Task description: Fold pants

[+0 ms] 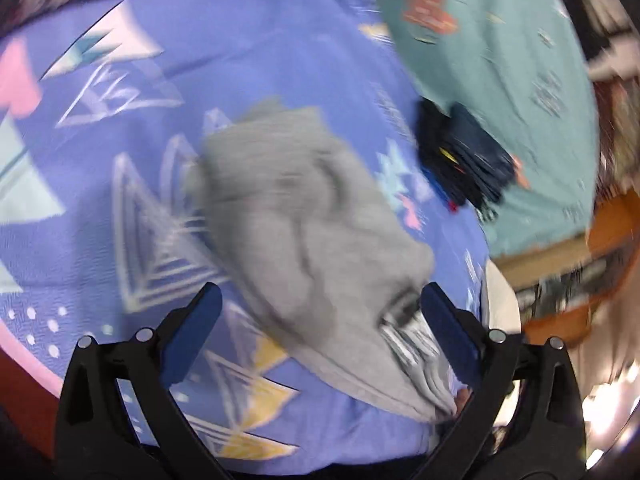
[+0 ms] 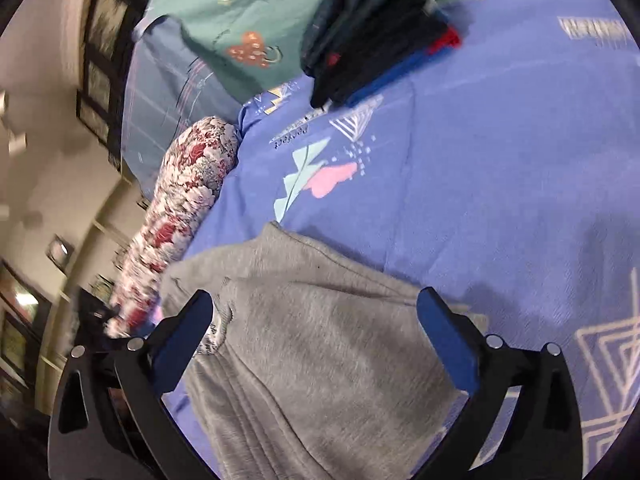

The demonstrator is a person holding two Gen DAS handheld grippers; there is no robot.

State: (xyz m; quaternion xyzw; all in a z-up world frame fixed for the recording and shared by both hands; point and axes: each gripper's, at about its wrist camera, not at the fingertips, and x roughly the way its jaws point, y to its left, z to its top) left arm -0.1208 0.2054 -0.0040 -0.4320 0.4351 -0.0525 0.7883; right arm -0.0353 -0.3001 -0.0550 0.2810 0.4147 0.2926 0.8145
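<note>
One pair of soft grey knit sweatpants (image 1: 316,232) lies in a loose, partly gathered heap on the periwinkle-blue bedsheet printed with white line triangles and pastel shapes (image 1: 280,52), and both claws stand wide open over it with nothing between their blue pads. The left gripper (image 1: 320,320) frames the nearer end of the garment, where a patch of black-and-white print shows close to its right finger; motion blur makes it impossible to say whether any pad touches the cloth. The right gripper (image 2: 316,320) straddles a broad flat stretch of the same sweatpants (image 2: 320,340), with a small printed mark showing by its left finger (image 2: 182,344). Judging by the rounded folds and slack edges, this fabric looks light, limp and thickish, likely to sag and drag rather than hold a crease, yet not slippery or fragile. A sound hold would probably be a pinch on a doubled edge or hem at opposite ends, through all layers, so the cloth can be lifted taut between the two claws. Well apart from the pants, a dark navy folded stack of clothing with red and blue trim (image 1: 464,160) sits near the teal sheet with small motifs (image 1: 500,40), and a red-and-white floral bolster (image 2: 180,208) lies along the bed's edge.
</note>
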